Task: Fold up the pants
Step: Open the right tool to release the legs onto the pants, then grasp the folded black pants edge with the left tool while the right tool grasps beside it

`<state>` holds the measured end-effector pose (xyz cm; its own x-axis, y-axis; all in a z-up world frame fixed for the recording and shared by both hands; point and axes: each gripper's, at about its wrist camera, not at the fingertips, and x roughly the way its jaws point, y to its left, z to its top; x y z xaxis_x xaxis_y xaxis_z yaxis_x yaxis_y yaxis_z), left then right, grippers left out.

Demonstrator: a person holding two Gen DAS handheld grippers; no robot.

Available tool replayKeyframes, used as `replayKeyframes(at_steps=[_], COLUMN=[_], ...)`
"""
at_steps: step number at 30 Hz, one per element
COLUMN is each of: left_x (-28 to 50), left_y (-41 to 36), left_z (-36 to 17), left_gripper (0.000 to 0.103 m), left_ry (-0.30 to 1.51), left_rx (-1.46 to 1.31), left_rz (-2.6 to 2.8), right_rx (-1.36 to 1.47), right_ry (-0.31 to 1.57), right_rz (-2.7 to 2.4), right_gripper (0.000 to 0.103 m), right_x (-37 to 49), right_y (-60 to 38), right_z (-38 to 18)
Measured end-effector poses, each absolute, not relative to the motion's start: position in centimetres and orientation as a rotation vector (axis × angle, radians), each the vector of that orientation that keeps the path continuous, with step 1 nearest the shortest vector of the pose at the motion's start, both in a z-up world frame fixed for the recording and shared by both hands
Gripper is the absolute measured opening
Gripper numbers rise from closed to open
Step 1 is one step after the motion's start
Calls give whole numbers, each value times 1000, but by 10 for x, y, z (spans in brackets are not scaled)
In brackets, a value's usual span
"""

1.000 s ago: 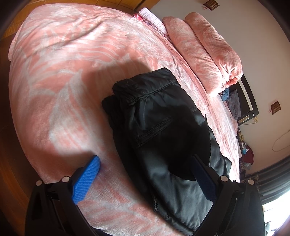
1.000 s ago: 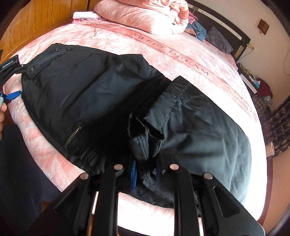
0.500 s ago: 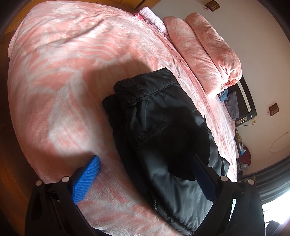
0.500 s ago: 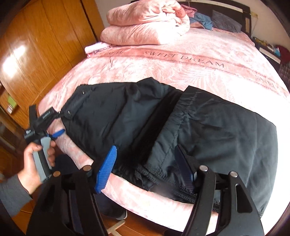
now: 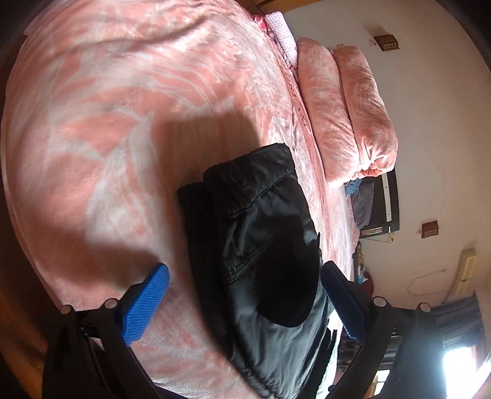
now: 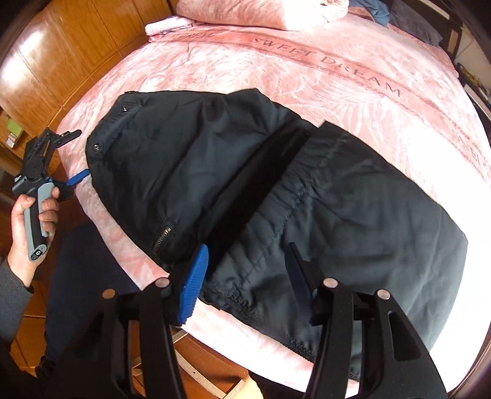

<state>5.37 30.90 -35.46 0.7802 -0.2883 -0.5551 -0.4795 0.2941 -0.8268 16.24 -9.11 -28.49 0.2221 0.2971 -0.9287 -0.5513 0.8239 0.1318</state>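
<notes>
- Pink bedspread [image 6: 307,70] reading "SWEET DREAM" covers the bed, with a folded pink quilt [image 5: 346,107] at its head.
- Black pants [image 6: 276,190] lie folded across the bedspread's near edge.
- Right gripper [image 6: 245,276] hovers above the pants, jaws spread, gripping nothing.
- Left gripper [image 5: 245,294] straddles the pants' end, jaws apart, empty.

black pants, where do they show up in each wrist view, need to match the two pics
Left wrist view: the black pants run from the centre to the bottom edge, between the open left gripper's fingers.
Right wrist view: the pants stretch across the middle, from centre left to lower right.
Shared landmark: the folded pink quilt at the head of the bed.
</notes>
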Motion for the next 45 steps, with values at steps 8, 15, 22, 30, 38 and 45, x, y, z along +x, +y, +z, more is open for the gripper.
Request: replayKeyframes(at_steps=[8, 15, 22, 30, 38, 45], left_x=[80, 85, 70, 66, 66, 80], left_y=[332, 333, 339, 342, 335, 324], left_z=[-375, -380, -398, -403, -390, -335], left_gripper=[99, 88, 53, 59, 32, 28], left_ry=[744, 772, 761, 736, 749, 709], left_rx=[-1467, -1468, -1495, -1515, -1467, -1344], left_rz=[51, 64, 124, 98, 141, 82], right_rx=[-191, -355, -576, -777, -884, -920], right_ry=[1351, 1497, 1622, 1709, 1662, 1530], right_rz=[961, 1151, 1238, 1309, 1324, 1300], right_gripper=[85, 90, 90, 90, 33, 26], right_x=[258, 317, 334, 328, 321, 308], right_y=[18, 169, 283, 323, 331, 316], right_z=[-232, -254, -322, -373, -375, -315])
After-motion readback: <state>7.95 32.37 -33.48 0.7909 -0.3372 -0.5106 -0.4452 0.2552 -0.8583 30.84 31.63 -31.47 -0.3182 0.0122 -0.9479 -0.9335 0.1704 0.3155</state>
